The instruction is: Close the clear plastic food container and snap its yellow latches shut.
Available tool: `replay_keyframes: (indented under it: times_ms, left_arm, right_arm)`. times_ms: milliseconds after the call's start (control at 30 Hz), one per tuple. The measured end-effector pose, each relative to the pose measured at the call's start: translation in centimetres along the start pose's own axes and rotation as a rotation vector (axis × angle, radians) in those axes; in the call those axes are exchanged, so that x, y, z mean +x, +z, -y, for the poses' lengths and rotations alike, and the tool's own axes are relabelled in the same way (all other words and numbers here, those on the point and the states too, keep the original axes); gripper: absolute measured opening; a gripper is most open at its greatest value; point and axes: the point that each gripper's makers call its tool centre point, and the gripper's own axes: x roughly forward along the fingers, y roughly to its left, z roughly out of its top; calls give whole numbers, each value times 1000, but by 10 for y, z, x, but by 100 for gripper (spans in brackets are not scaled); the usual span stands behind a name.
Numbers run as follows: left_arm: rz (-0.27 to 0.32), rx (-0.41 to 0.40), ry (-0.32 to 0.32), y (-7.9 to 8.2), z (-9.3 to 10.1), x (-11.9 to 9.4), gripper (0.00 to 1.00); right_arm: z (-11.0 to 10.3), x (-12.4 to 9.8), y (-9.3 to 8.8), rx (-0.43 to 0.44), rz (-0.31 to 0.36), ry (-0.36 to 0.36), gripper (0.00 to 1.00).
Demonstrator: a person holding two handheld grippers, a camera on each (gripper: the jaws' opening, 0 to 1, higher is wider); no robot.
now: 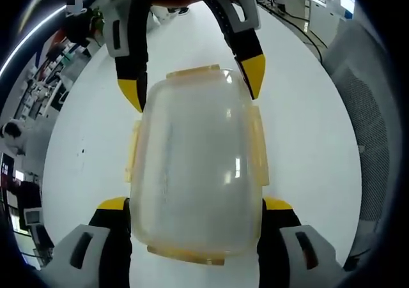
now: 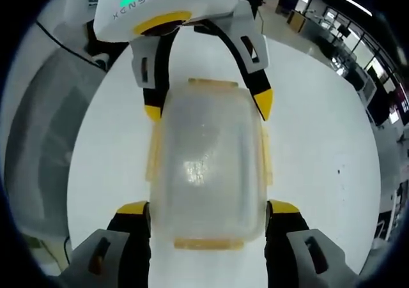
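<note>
The clear plastic container (image 1: 198, 166) lies on the white table (image 1: 307, 141) with its lid on. Its yellow side latches (image 1: 257, 149) flare outward, and yellow latches also sit at both ends. My left gripper (image 1: 195, 205) is open, its yellow-tipped jaws straddling the container's near end, close against its walls. My right gripper (image 1: 193, 83) faces it from the far end, open, with its tips beside the container's corners. In the right gripper view the container (image 2: 208, 166) lies between my right gripper (image 2: 208, 207) and my left gripper (image 2: 208, 108).
A grey mesh chair (image 1: 364, 128) stands at the table's edge, seen too in the right gripper view (image 2: 45, 141). A dark cable (image 1: 300, 26) runs over the table behind the right gripper. Desks and equipment fill the room beyond.
</note>
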Motion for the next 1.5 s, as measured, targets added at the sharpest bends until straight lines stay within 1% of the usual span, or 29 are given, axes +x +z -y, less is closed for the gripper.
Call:
replay_keyframes:
  times_ms: [167, 233, 267, 300, 400, 467, 567, 633, 733, 800, 900, 1000, 1067, 1167, 1267, 1367, 1400, 1500]
  left_arm:
    - [-8, 15, 11, -1, -1, 0, 82]
    - [-4, 7, 21, -1, -1, 0, 83]
    - [-11, -6, 25, -3, -1, 0, 85]
    - [-6, -35, 25, -4, 1, 0, 87]
    - [14, -64, 41, -5, 0, -5, 87]
    - [22, -79, 52, -6, -1, -7, 88]
    - [41, -114, 78, -8, -3, -10, 90]
    - [46, -156, 89, -12, -2, -12, 90]
    - [59, -195, 107, -16, -2, -17, 90]
    - [71, -223, 106, -17, 1, -19, 89]
    - [95, -247, 125, -16, 2, -25, 89]
    - [112, -276, 132, -17, 6, -28, 89]
    - [87, -289, 147, -22, 8, -30, 88]
    - [99, -304, 151, -23, 12, -33, 88]
    - [105, -317, 161, -25, 14, -37, 88]
    - [117, -340, 163, -24, 17, -40, 88]
    - [127, -364, 157, -24, 19, -40, 89]
    - [124, -385, 158, -27, 23, -39, 89]
  right_arm:
    - [1, -2, 1, 20, 8, -14, 74]
    - [2, -3, -3, 59, 11, -26, 74]
    - [3, -4, -4, 81, 17, -37, 75]
    - [3, -7, -4, 78, 28, -41, 75]
    - [0, -10, -9, 80, 25, -54, 76]
    - [-1, -12, -12, 101, 37, -66, 78]
    - [-1, -14, -14, 109, 43, -88, 78]
    - [-3, -16, -16, 115, 43, -99, 78]
    - [-3, -20, -15, 150, 77, -118, 78]
    - [-2, -22, -15, 164, 84, -130, 78]
    - [-3, -26, -12, 192, 118, -150, 78]
    - [-5, -27, -10, 218, 138, -165, 77]
    - [-8, -28, -12, 262, 143, -166, 77]
    - [-9, -32, -10, 277, 163, -180, 77]
    - [-13, -36, -9, 309, 188, -192, 78]
    - [-17, -37, -11, 329, 195, -202, 78]
    - [-20, -38, -10, 345, 212, -202, 78]
    - [-27, -36, -10, 349, 218, -207, 78]
